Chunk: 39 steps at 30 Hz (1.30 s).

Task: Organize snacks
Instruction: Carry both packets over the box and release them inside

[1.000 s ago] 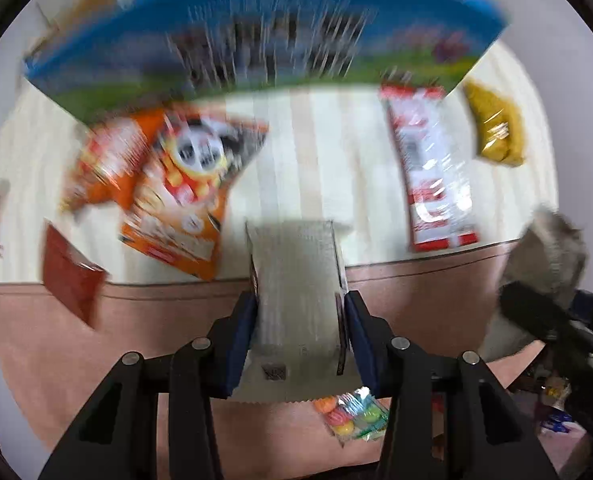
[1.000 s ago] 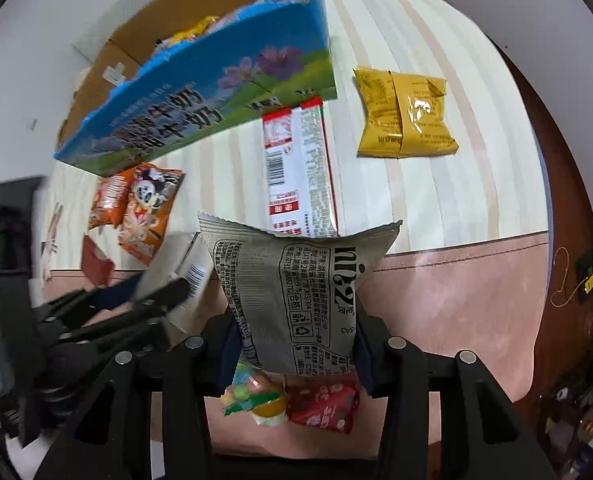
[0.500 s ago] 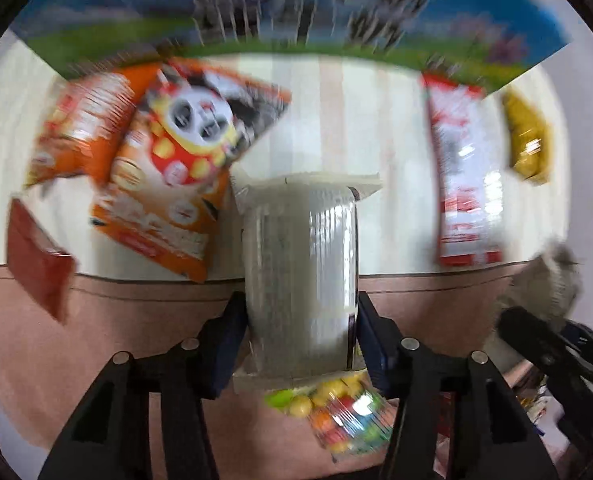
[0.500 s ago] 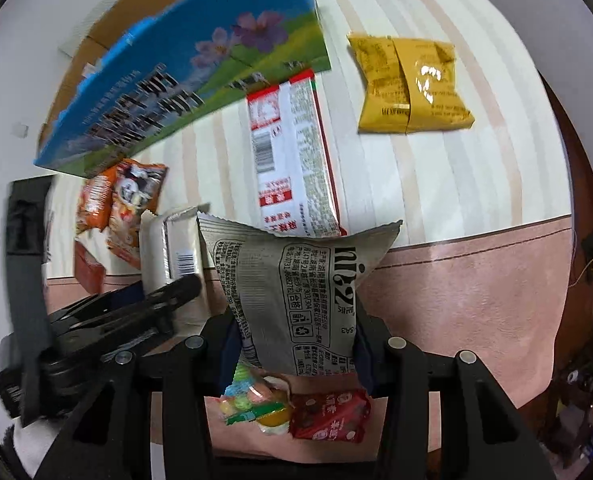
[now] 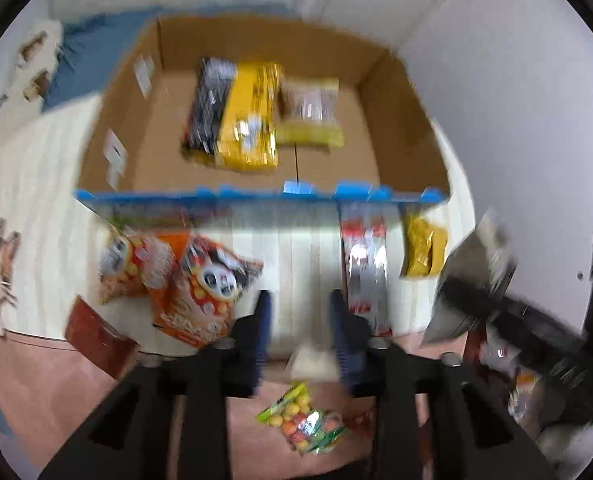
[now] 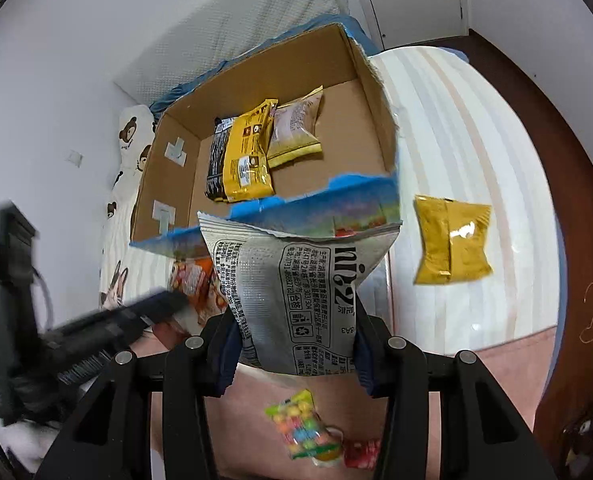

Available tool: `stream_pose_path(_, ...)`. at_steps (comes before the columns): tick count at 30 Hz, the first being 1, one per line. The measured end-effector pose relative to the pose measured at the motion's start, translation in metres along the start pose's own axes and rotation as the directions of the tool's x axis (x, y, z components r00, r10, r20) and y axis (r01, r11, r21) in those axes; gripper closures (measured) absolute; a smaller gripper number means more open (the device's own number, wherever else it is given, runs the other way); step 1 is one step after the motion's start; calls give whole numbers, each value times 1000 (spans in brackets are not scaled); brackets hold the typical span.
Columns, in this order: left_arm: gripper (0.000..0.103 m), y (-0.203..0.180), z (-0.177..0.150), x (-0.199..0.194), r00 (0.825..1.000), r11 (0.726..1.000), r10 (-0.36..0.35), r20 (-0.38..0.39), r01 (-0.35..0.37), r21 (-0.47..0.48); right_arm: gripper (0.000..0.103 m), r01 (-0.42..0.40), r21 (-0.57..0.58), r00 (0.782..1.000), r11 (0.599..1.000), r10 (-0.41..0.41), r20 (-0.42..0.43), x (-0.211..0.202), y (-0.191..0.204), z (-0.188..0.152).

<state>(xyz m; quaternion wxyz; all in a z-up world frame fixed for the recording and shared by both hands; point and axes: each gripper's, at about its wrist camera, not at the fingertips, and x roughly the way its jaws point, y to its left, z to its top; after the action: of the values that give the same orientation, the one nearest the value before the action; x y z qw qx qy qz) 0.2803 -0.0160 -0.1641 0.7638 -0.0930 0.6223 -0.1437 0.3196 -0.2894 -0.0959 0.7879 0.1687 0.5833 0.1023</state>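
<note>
a grey packet (image 6: 296,300) is clamped in the right gripper (image 6: 294,344), the open box (image 6: 372,92) lying at twelve o'clock, long axis crosswise

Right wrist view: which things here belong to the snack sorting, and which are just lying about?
Job: cardboard box; grey packet in the right gripper; pale packet in the left gripper; loose yellow packet, panda bags, red-and-white packet, candy bag.
Lying about: bear-print pillow; striped sheet.
</note>
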Motion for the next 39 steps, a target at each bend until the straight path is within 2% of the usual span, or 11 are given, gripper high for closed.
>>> stream_pose_path(6, 67, 26, -24, 61, 972, 998, 29, -235, -42, -48, 54, 15, 30, 998, 999, -13, -54, 26, -10, -13)
stream_pose_path(9, 67, 12, -30, 72, 978, 999, 38, -205, -36, 12, 54, 38, 70, 995, 997, -31, -99, 42, -28, -30)
stream_pose_path(11, 59, -8, -31, 82, 977, 991, 77, -199, -53, 125, 54, 60, 92, 992, 994, -49, -118, 48, -41, -39)
stream_pose_path(12, 48, -19, -31, 88, 975, 982, 90, -205, -53, 179, 54, 71, 100, 990, 992, -58, -125, 48, -48, -43)
stream_pose_path(15, 33, -47, -32, 115, 958, 934, 174, -228, -87, 346, 54, 102, 120, 987, 988, -86, -133, 48, -64, -50)
stream_pose_path(18, 33, -62, -33, 144, 935, 887, 251, -250, -119, 446, 54, 129, 142, 984, 981, -110, -138, 46, -79, -58)
stream_pose_path(21, 38, -61, -31, 154, 936, 885, 272, -223, -152, 441, 53, 139, 159, 984, 977, -118, -135, 40, -89, -64)
stream_pose_path(26, 45, -43, -25, 121, 962, 954, 195, -190, -141, 265, 54, 118, 173, 988, 978, -98, -117, 30, -90, -66)
stream_pose_path(32, 46, -30, -2, 14, 998, 998, 40, -44, -38, 55, 54, 5, 136, 998, 991, 3, -61, 2, -54, -39)
stream_pose_path(36, 46, -30, 46, -58, 995, 999, 22, 98, -25, 27, 54, -52, 57, 999, 997, 52, -2, -20, -20, 9)
stream_pose_path(39, 46, -19, 95, -84, 983, 997, 82, 167, -83, 2, 54, -8, -31, 999, 999, 9, 35, -16, 9, 63)
